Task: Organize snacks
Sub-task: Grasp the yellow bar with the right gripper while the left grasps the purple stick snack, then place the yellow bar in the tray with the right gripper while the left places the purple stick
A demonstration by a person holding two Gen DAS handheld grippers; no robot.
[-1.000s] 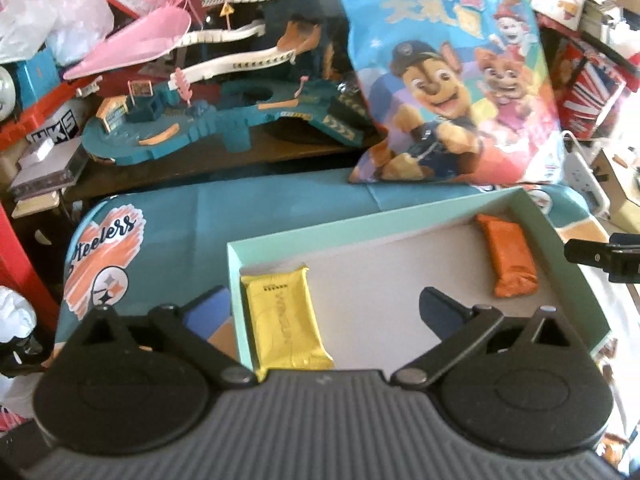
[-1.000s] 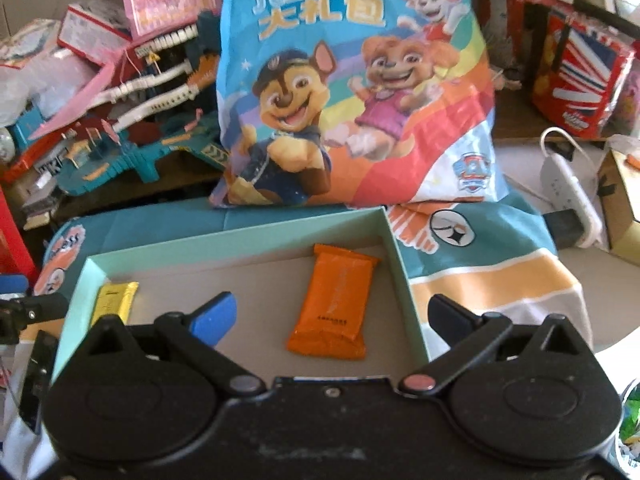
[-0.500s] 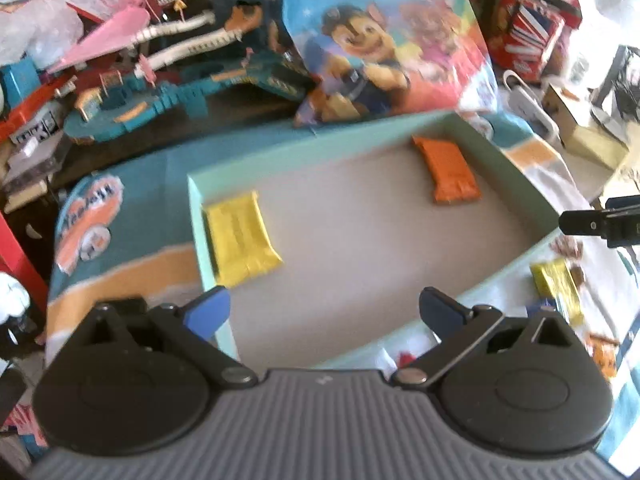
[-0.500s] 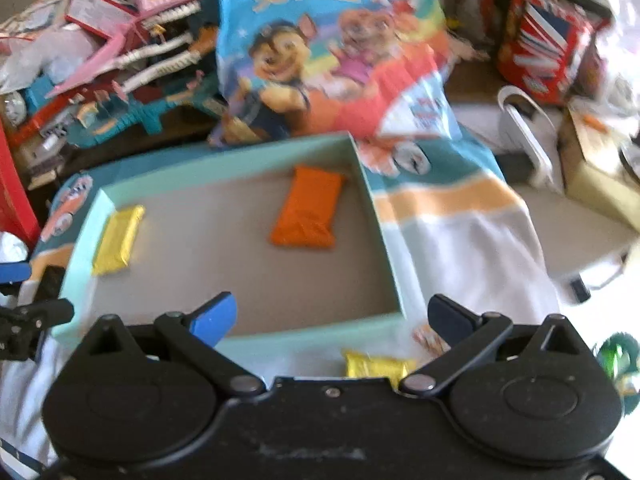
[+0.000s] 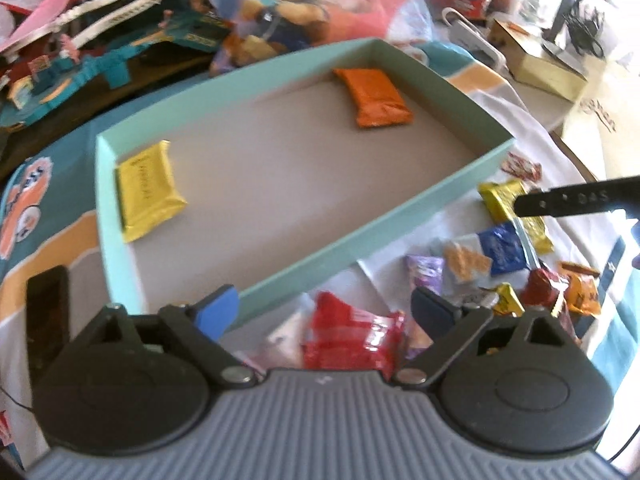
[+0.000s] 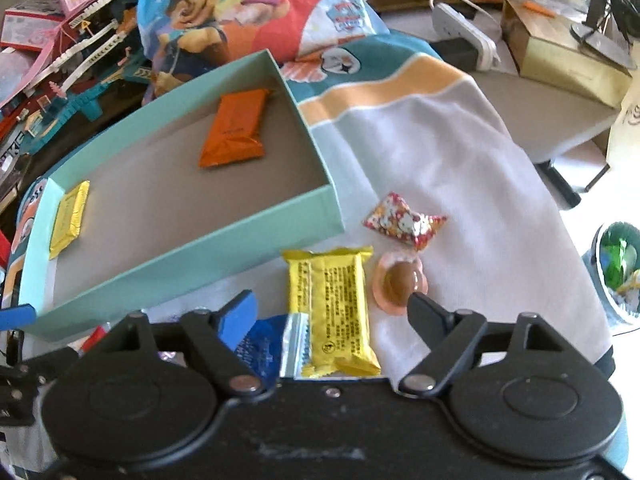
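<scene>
Toys and a big cartoon snack bag (image 5: 288, 12) are crowding the far side of the table, whose striped cloth (image 5: 500, 92) is carrying everything I am working with.

From the left wrist view, I am now looking down over the near wall of the teal box (image 5: 360, 236), where a second ago the camera was showing only the box floor and the clutter beyond it. The yellow packet (image 5: 148, 192) is lying at the box's left end and the orange packet (image 5: 376, 96) at its far right end, well apart. The loose pile has come into sight on the near side of the box, and my left claw (image 5: 328, 312) is hanging over the red wrapper (image 5: 352, 336), its jaws closing from wide apart but pressing on nothing yet.

From the right wrist view, the same shift is showing: the box has slid off to the left, and the yellow bar (image 6: 332, 308) is lying between the tips of my right claw (image 6: 332, 312), with a peach jelly cup (image 6: 400, 280) just beside it and a patterned candy (image 6: 404, 220) farther out. These jaws are also closing, still clear of the bar.

I am judging that both hands are moving from placing to fetching the next snacks.
</scene>
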